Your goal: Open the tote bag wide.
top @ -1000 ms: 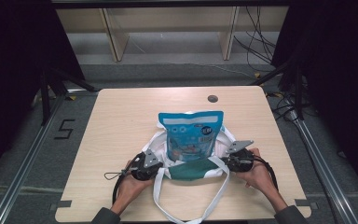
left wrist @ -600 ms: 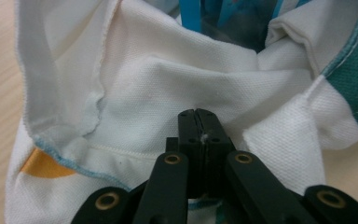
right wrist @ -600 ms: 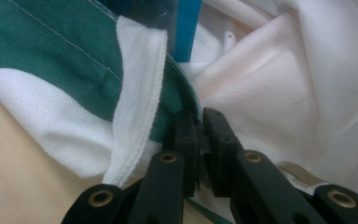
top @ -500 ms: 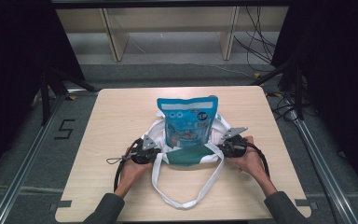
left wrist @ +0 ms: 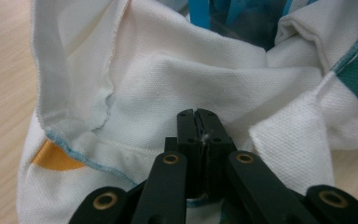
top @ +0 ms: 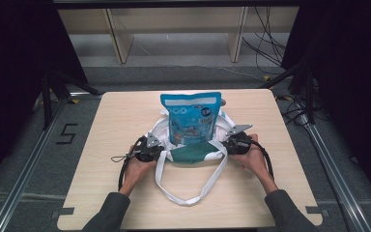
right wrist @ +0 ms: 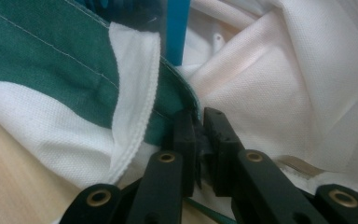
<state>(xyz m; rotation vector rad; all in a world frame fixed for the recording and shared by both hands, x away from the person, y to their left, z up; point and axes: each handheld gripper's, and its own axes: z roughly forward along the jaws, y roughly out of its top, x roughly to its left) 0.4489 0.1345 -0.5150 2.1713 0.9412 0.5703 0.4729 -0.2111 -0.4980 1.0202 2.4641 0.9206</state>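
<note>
While the person's forearms come in from the near edge of the table (top: 101, 193), a long white strap (top: 188, 186) of the tote bag (top: 191, 152) loops loosely on the wood toward them, slack and untouched. Just beyond it the two hands hold their tools at either side of the bag's mouth: the left gripper (left wrist: 198, 135) has its jaws pressed together on a fold of the white cloth, a thread of fabric showing in the seam between them, and the right gripper (right wrist: 196, 140) is clamped on the rim where the green panel meets the white hem (the cloth bunches right into the narrow gap between its jaws). In the high view the left gripper (top: 149, 150) and the right gripper (top: 234, 142) sit at opposite ends of the opening, with the green front panel stretched between them. Standing up out of the bag, farther from the person, is a blue pouch (top: 192, 116) with printed pictures, its lower part inside the cloth and its top well clear of the rim. The bag looks like soft woven cotton, limp and light, so it should fold and sag wherever it is not held; the stitched hem seems the firmest place to take hold, since thin single layers may slip. The pouch looks glossy and somewhat stiff, likely to lean or topple if the bag's sides are tugged unevenly. Past the table lie grey floor and pale shelving (top: 174, 29).
</note>
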